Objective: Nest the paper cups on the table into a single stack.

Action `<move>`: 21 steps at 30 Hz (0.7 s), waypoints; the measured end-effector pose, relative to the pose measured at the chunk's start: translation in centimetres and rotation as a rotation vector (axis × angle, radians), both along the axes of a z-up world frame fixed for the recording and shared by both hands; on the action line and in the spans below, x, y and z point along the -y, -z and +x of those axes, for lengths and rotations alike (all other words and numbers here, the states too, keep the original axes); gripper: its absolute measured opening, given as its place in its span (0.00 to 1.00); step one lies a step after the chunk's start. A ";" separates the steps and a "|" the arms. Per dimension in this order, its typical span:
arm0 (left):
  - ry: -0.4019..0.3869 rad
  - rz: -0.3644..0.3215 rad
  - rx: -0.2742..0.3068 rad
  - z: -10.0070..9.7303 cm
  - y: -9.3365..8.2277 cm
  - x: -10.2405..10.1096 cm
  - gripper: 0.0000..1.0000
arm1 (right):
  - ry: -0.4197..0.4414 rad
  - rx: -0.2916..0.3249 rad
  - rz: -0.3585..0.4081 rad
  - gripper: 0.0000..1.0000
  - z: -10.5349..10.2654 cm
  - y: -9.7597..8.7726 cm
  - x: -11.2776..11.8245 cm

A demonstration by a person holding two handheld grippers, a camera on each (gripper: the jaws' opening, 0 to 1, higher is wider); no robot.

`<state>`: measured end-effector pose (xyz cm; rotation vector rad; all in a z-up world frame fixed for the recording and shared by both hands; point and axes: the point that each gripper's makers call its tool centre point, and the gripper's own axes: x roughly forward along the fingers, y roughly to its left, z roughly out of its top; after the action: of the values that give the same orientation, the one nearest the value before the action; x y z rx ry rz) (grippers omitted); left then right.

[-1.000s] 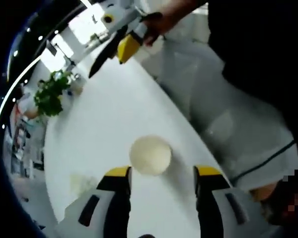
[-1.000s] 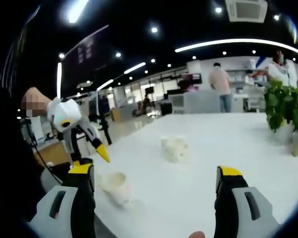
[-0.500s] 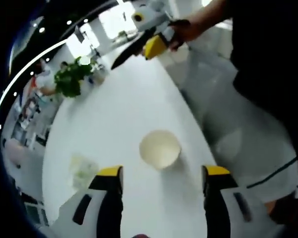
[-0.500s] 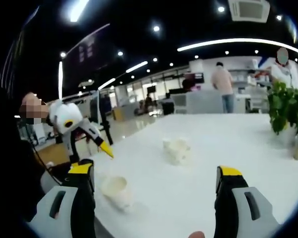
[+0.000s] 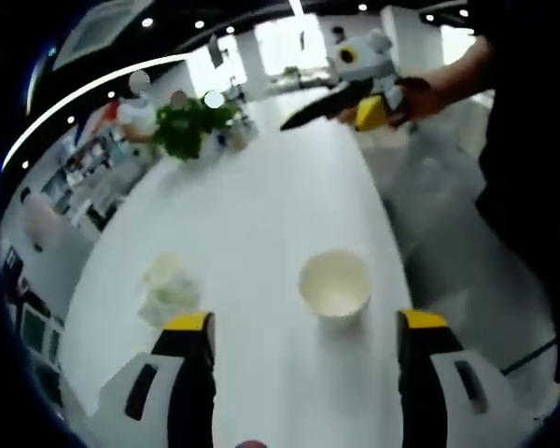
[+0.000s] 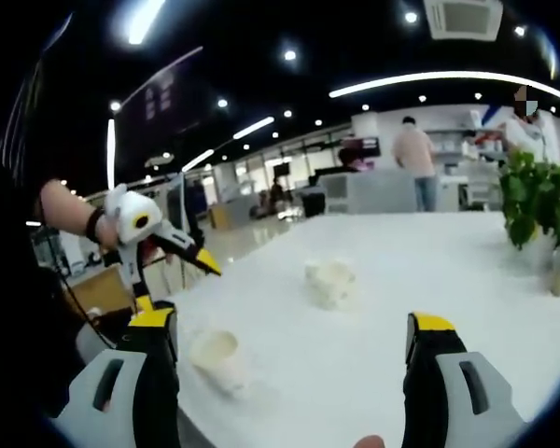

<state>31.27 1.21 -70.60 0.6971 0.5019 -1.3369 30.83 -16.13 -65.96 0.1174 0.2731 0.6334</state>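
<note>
Lifted higher now, the left gripper [image 5: 303,329] hangs over the paper cup [image 5: 334,284], both grippers' fingers apart.

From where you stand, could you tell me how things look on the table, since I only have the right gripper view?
Observer: In the left gripper view, the near cup stands upright with its mouth open, close to the table edge.
Operator: Thank you. Is the left gripper ready for it?
Observer: The left gripper is open, its jaws wide apart, and the cup sits just beyond them, untouched.
Operator: And the other cups?
Observer: The left gripper view shows the second cluster of cups to the left of that cup, well apart from it; how many are in it is too blurred to tell.
</note>
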 end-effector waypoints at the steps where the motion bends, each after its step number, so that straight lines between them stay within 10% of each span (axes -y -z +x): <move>1: -0.013 -0.009 0.000 0.1 -0.1 0.0 0.81 | -0.001 0.000 0.002 1.00 0.0 -0.1 -0.1; 21: -0.229 -0.180 -0.019 1.8 -2.2 -1.3 0.99 | -0.067 0.000 -0.037 1.00 1.2 -0.7 -0.9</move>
<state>33.08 2.55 -68.42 0.4641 0.4559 -1.1571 32.03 -15.23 -65.29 0.0733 0.2892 0.6941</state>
